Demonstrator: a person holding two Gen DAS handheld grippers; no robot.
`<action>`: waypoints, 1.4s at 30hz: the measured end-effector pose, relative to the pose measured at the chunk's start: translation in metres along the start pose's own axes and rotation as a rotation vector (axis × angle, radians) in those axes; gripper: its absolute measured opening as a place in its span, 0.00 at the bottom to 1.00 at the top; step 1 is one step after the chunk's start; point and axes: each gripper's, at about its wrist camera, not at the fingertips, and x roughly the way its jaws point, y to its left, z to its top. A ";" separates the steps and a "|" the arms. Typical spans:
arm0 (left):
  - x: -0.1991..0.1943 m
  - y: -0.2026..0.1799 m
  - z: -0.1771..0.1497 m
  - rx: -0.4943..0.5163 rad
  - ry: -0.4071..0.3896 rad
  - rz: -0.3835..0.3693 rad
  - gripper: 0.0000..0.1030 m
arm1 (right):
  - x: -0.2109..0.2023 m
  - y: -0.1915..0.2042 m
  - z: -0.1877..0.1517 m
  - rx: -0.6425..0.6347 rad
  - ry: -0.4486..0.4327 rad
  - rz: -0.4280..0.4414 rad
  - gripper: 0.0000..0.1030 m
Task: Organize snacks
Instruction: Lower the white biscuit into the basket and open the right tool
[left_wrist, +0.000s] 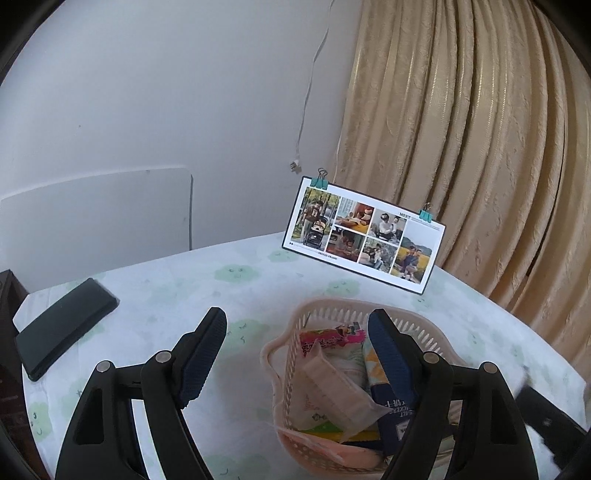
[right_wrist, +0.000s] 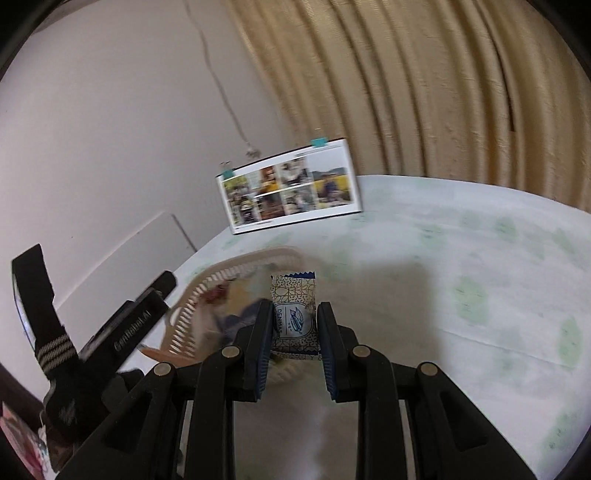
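A pink slotted plastic basket (left_wrist: 317, 314) sits on the table in the left wrist view, holding several snack packets: a pink-red wrapper (left_wrist: 325, 338), a clear pouch (left_wrist: 332, 387) and a dark blue cracker box (left_wrist: 393, 413). My left gripper (left_wrist: 297, 328) is open above the basket's left rim, nothing between its fingers. In the right wrist view my right gripper (right_wrist: 293, 321) is shut on a white and blue patterned snack packet (right_wrist: 293, 295), held just right of the blurred basket (right_wrist: 221, 280). The other gripper's body (right_wrist: 125, 332) shows at the left.
A round table with a white cloth printed with green clouds (left_wrist: 236, 273) carries a clipped photo card (left_wrist: 364, 234) at the back and a dark phone-like slab (left_wrist: 62, 325) at the left. Beige curtain (left_wrist: 480, 147) hangs on the right; a white wall and cable (left_wrist: 306, 92) stand behind.
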 end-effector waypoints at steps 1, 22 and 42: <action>0.000 0.000 0.000 0.001 -0.001 0.000 0.77 | 0.005 0.004 0.002 -0.007 0.004 0.005 0.22; -0.005 -0.001 -0.002 -0.025 -0.006 0.033 0.99 | 0.003 0.000 -0.021 -0.007 0.007 -0.127 0.94; -0.058 0.004 -0.013 0.265 -0.112 0.112 1.00 | -0.014 0.032 -0.052 -0.136 0.033 -0.183 1.00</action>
